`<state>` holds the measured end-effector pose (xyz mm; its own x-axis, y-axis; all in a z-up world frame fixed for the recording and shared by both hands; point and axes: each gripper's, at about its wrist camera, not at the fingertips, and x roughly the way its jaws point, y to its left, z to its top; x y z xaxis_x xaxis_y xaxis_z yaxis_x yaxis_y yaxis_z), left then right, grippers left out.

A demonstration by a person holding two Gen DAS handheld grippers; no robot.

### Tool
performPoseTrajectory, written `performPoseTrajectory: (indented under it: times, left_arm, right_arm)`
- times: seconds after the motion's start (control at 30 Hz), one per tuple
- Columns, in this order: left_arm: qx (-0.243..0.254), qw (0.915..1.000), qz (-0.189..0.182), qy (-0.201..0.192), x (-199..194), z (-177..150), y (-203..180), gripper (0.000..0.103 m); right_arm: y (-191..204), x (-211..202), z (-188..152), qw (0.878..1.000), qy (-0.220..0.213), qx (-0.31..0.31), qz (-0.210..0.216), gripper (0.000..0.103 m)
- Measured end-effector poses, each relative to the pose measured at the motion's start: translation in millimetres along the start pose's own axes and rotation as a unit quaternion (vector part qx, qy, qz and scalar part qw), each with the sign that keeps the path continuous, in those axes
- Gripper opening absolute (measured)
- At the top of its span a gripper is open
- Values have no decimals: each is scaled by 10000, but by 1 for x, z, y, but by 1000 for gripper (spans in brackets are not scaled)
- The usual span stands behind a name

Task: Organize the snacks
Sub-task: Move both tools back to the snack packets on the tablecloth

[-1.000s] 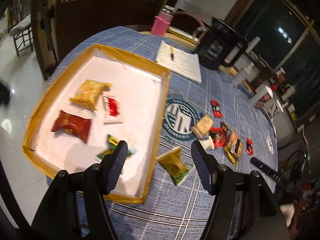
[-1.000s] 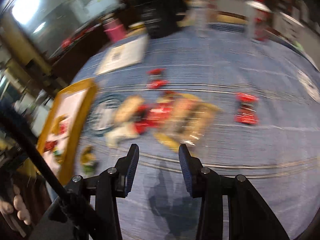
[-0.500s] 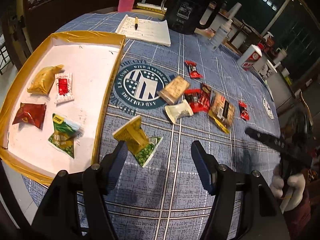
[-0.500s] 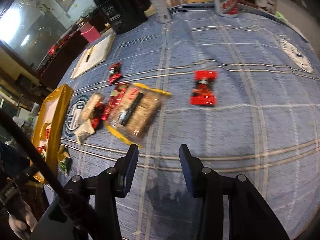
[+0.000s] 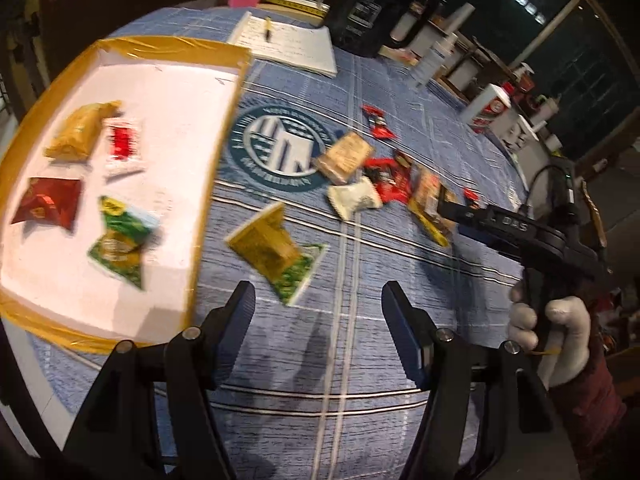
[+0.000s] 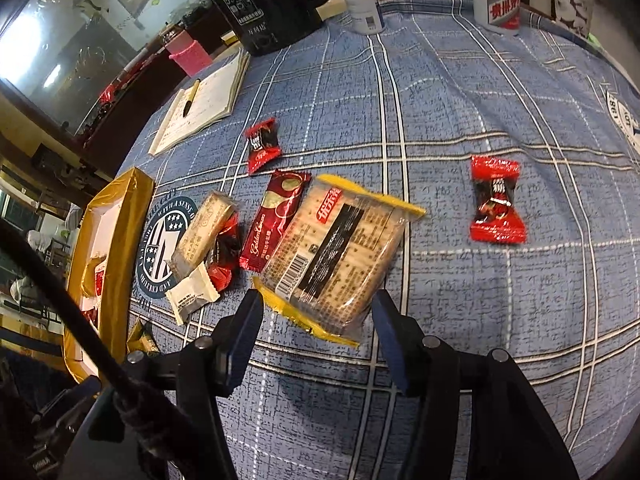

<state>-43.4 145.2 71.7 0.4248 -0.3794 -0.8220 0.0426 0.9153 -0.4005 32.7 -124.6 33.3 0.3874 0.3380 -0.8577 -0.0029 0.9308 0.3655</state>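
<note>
I'm over a blue plaid tablecloth (image 6: 460,92) in a dim, cluttered room. At nine o'clock in the left view, the gold-rimmed tray (image 5: 168,46) already holds four packets; I'd call the job about half done. Still loose: the cracker pack (image 6: 336,256) at twelve o'clock of my right gripper (image 6: 316,332), the green-gold packet (image 5: 280,256) ahead of my left gripper (image 5: 316,332), and several small red candies. Both grippers gape empty. The left view is motion-blurred, so labels are unreadable; the pile's lower wrappers overlap.
</note>
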Motion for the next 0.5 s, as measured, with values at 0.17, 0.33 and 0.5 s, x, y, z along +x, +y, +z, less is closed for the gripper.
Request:
performPoseTrajectory:
  times: [0.17,0.33,0.5]
  left_arm:
    - [50,9998,-11,176,16,6,-8,66]
    - [-3,9990,310,311,36,14,-4,66]
    - [59,9983,491,308,51,23,-5,66]
  right_arm:
    - [-5,-8,-2,9999,-91,122,23,56]
    - [-16,-18,-5,9994,-186,272,53,56]
    - [-25,-23,-6,9991,-218,354,26,57]
